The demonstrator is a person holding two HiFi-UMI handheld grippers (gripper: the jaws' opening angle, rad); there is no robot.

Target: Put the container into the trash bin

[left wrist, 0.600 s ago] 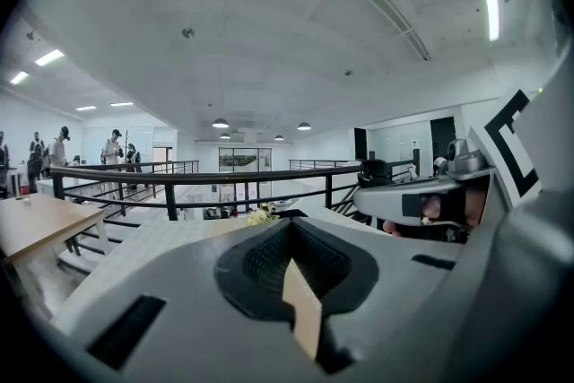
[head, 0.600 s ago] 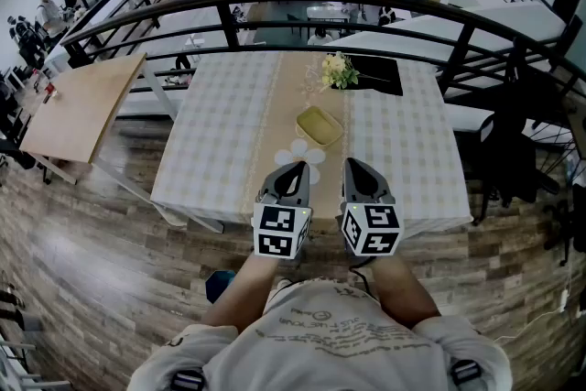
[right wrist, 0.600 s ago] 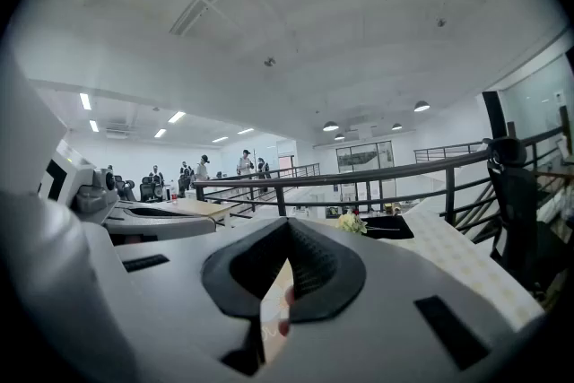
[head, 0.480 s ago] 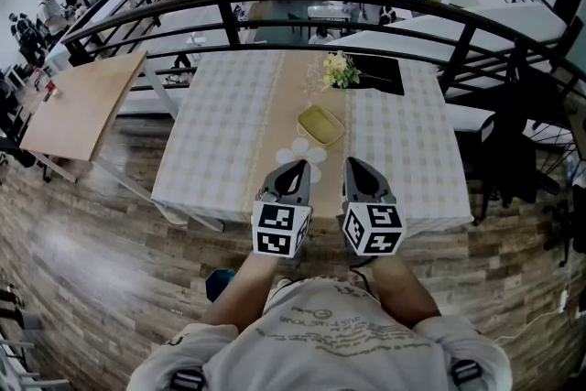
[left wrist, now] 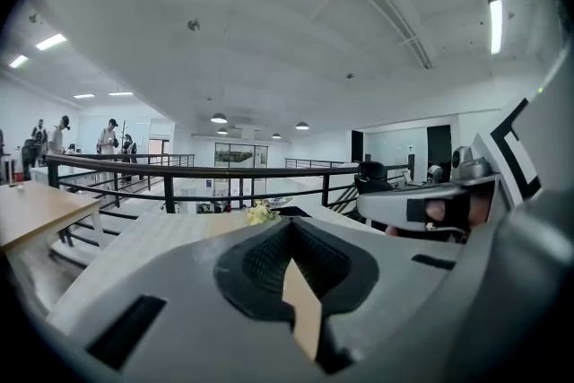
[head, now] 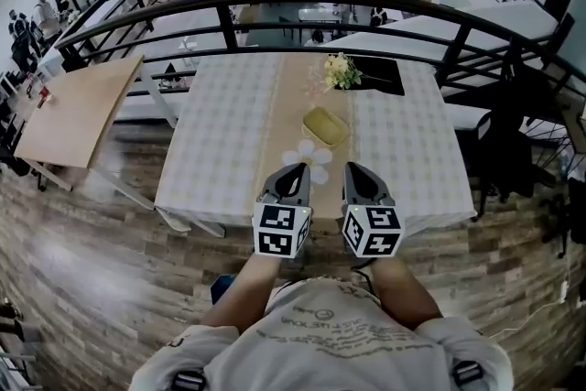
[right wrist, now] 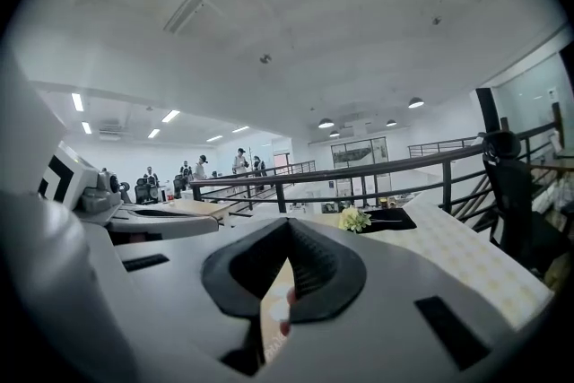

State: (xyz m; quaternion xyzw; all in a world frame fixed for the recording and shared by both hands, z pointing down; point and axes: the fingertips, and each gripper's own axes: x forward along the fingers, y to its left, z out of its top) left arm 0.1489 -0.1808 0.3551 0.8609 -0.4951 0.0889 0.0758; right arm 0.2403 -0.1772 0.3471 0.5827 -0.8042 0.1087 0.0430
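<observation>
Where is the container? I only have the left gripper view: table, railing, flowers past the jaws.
Observer: Head view shows a shallow yellow rectangular container on the tan runner, ahead of the left gripper and right gripper, nearer than the pale yellow flowers.
Operator: Right gripper holding anything?
Observer: No. In the right gripper view its jaws are together, nothing between them.
Operator: How close is the left one?
Observer: Head view puts it at the near edge of the checked table, apart from the container.
</observation>
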